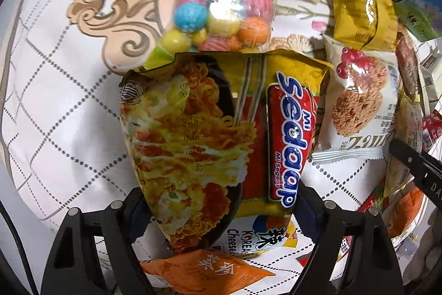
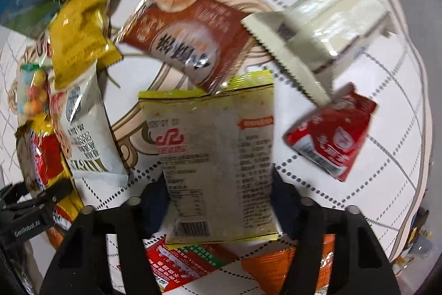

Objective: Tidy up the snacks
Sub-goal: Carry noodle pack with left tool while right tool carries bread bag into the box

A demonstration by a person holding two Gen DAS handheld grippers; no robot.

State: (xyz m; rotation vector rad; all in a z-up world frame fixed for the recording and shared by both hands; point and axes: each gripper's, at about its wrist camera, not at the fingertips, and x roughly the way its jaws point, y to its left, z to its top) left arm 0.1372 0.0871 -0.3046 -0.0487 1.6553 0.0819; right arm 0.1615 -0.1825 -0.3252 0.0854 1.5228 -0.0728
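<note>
Left wrist view: left tongs [image 1: 221, 201] clamp "Mi Sedaap" noodle packet [image 1: 218, 140] above the tabletop [image 1: 55, 101].
Right wrist view: right tongs [image 2: 221, 195] clamp a yellow-edged snack packet [image 2: 218, 156], barcode side up.

Orange packet [image 1: 210, 274] half behind noodle pack [image 1: 215, 145]

noodle packet [image 1: 221, 140] left of cookie packet [image 1: 359, 101] | candy bag [image 1: 223, 10] behind

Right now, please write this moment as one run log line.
left gripper: shut on noodle packet | right gripper: shut on green-edged packet | both lifted above tablecloth
</note>
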